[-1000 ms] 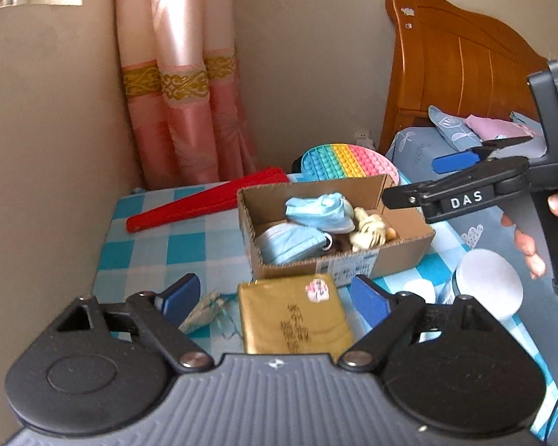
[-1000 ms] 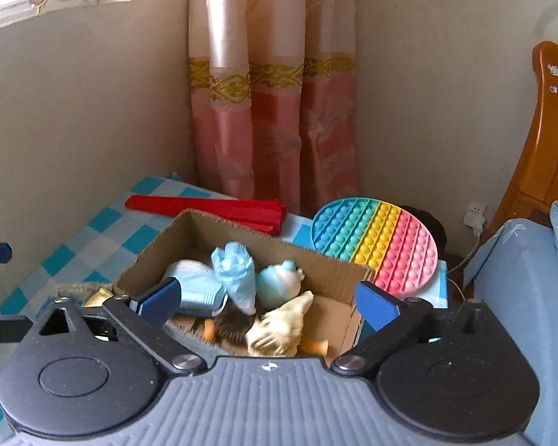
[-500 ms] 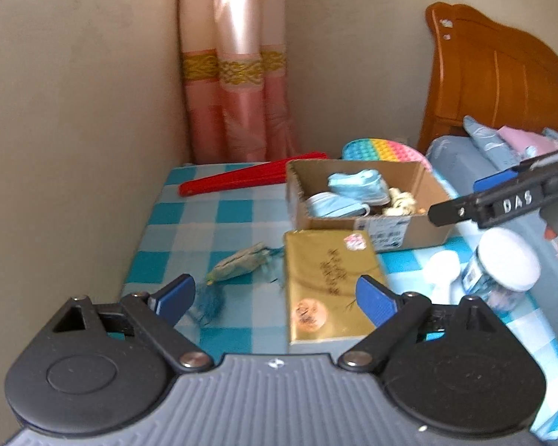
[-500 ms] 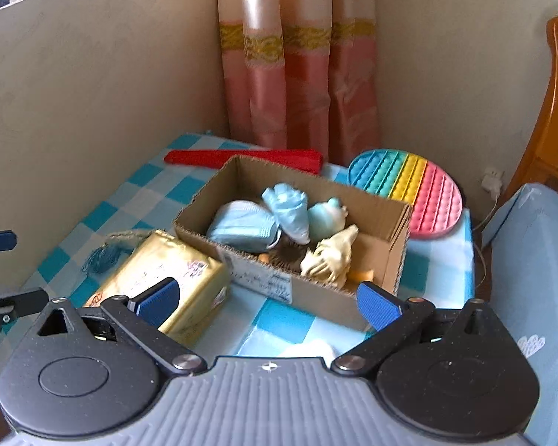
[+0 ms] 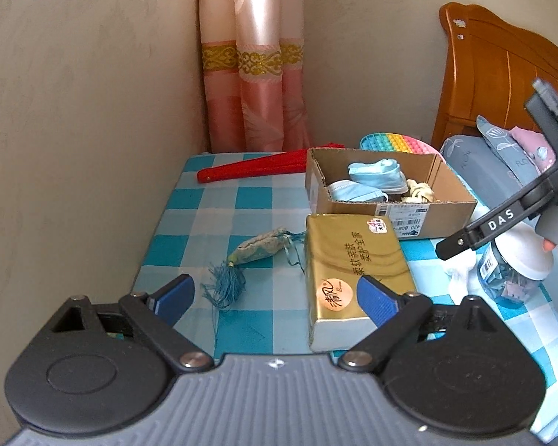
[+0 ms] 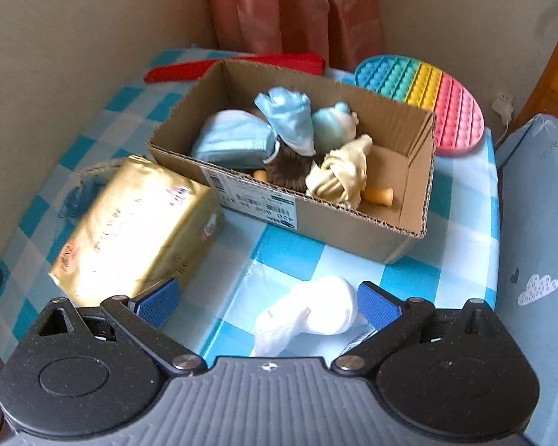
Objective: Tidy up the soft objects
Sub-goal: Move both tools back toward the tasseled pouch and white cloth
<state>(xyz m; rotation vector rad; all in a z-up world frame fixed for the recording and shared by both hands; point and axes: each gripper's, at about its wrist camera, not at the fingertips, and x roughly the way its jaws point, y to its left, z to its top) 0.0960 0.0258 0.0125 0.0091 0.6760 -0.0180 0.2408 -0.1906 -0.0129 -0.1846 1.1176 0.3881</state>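
A cardboard box [image 6: 353,219] on the checked table holds blue face masks [image 6: 241,137], a teal plush [image 6: 334,122] and a cream knotted cloth [image 6: 342,174]. My right gripper [image 6: 268,303] is open and tilted down over a white sock [image 6: 312,316], which lies between its fingers close to the right pad. My left gripper [image 5: 275,299] is open with nothing in it. A tasselled green sachet [image 5: 260,249] lies just beyond its fingers. A gold tissue pack [image 5: 353,264] rests in front of the box [image 5: 390,215], by the left gripper's right finger.
A red folded fan [image 5: 253,171] and a rainbow pop-it mat [image 5: 398,143] lie behind the box. A white-lidded jar [image 5: 517,271] stands at the right beside the sock. A wall runs along the table's left side, a curtain hangs at the back, and a bed adjoins on the right.
My left gripper has drawn back from the box, bringing the sachet and the whole gold pack into view. My right gripper has tipped down and sunk, and the white sock now shows between its fingers.
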